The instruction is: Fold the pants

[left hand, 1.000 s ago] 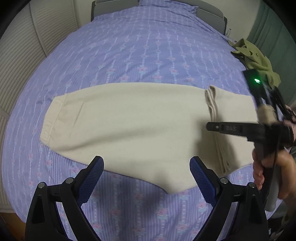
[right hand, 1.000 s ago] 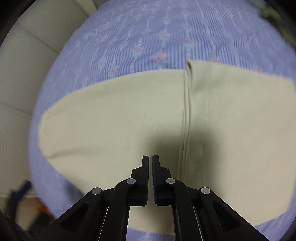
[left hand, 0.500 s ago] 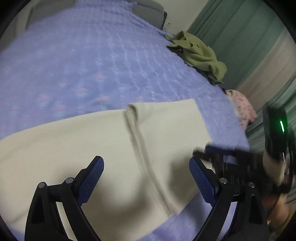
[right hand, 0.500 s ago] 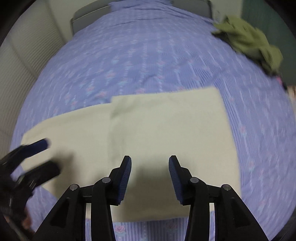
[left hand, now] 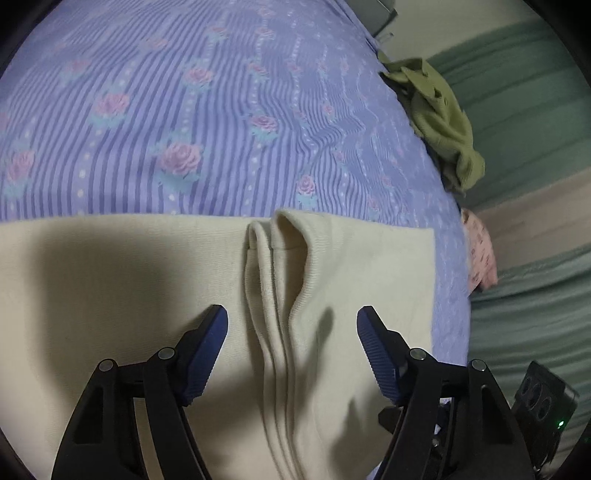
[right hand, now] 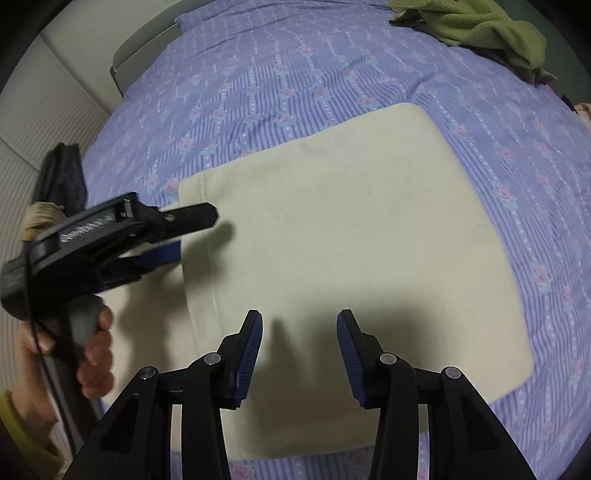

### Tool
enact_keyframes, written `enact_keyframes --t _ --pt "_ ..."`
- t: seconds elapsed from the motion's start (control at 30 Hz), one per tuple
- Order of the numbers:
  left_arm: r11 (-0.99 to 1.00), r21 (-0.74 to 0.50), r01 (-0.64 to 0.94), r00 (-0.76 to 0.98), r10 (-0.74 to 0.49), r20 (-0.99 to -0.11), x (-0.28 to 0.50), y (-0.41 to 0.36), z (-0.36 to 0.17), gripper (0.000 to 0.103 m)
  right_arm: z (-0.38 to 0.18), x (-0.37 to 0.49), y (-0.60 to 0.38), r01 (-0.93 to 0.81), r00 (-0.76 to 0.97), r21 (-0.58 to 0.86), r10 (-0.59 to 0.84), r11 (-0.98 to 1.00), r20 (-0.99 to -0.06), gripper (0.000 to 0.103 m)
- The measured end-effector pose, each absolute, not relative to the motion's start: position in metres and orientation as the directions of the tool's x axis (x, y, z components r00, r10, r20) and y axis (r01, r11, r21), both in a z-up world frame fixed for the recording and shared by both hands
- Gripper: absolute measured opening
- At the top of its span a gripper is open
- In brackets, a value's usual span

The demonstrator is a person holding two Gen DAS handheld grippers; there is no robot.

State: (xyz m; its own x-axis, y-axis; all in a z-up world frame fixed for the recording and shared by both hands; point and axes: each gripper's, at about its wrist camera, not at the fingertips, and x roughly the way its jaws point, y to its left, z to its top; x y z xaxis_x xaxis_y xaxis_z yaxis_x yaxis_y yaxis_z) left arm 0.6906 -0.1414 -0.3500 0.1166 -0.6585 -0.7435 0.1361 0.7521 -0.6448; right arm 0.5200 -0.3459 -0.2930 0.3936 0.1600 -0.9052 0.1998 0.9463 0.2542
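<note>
Cream pants (left hand: 129,280) lie flat on the bed, with the leg ends folded over the middle into a thick hem edge (left hand: 273,295). My left gripper (left hand: 291,325) is open and hovers low over that hem edge, one finger on each side of it. In the right wrist view the folded part (right hand: 351,240) is a neat rectangle. My right gripper (right hand: 299,332) is open and empty above its near edge. The left gripper (right hand: 177,229) also shows there at the left, held over the hem edge.
The bed has a purple striped cover with roses (left hand: 166,110). A green garment (left hand: 439,118) is bunched at the far right edge, also in the right wrist view (right hand: 476,29). A pink cloth (left hand: 480,251) hangs off the right side. A headboard (right hand: 144,55) stands at the far end.
My left gripper swung right and down to the folded hem edge. My right gripper opened and drew back to the near edge of the folded part.
</note>
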Motion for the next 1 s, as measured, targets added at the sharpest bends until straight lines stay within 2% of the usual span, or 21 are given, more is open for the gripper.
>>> enact_keyframes --t 0.13,0.17,0.27,0.33,0.37,0.4,0.43,0.53,0.73,1.0 --pt "0.623 -0.782 0.017 0.069 -0.781 -0.62 0.684 -0.135 -0.361 0.069 -0.293 0.521 -0.344 0.174 0.398 0.264 0.177 0.949 -0.9 0.044" --pt "0.617 -0.787 0.018 0.055 -0.787 -0.615 0.681 -0.138 -0.362 0.066 -0.293 0.522 -0.344 0.171 0.399 0.269 0.183 0.948 -0.899 0.044" --pt "0.672 -0.736 0.083 0.052 -0.741 -0.67 0.681 -0.148 -0.363 0.057 -0.295 0.525 -0.344 0.175 0.398 0.279 0.191 0.944 -0.897 0.044" --pt "0.669 -0.742 0.049 0.054 -0.743 -0.667 0.688 -0.149 -0.367 0.053 -0.297 0.526 -0.344 0.177 0.398 0.281 0.193 0.943 -0.897 0.044" --pt "0.663 -0.748 0.016 0.057 -0.748 -0.661 0.691 -0.149 -0.369 0.043 -0.298 0.526 -0.344 0.177 0.397 0.282 0.194 0.943 -0.897 0.044" --pt "0.667 -0.745 -0.003 0.053 -0.744 -0.666 0.692 -0.147 -0.37 0.02 -0.298 0.526 -0.344 0.177 0.396 0.282 0.194 0.943 -0.897 0.044" --pt "0.674 -0.739 -0.02 0.05 -0.737 -0.674 0.692 -0.144 -0.37 0.013 -0.3 0.526 -0.343 0.18 0.393 0.281 0.193 0.943 -0.899 0.044" --pt "0.656 -0.755 -0.007 0.094 -0.751 -0.653 0.68 -0.133 -0.355 0.013 -0.301 0.522 -0.343 0.185 0.385 0.293 0.205 0.938 -0.9 0.044" --pt "0.732 -0.666 0.144 0.157 -0.682 -0.715 0.665 -0.113 -0.307 0.013 -0.289 0.519 -0.328 0.166 0.391 0.337 0.252 0.927 -0.885 0.044" --pt "0.799 -0.591 0.112 0.132 -0.601 -0.788 0.676 -0.064 -0.333 0.015 -0.293 0.524 -0.265 0.048 0.345 0.367 0.329 0.929 -0.879 0.044"
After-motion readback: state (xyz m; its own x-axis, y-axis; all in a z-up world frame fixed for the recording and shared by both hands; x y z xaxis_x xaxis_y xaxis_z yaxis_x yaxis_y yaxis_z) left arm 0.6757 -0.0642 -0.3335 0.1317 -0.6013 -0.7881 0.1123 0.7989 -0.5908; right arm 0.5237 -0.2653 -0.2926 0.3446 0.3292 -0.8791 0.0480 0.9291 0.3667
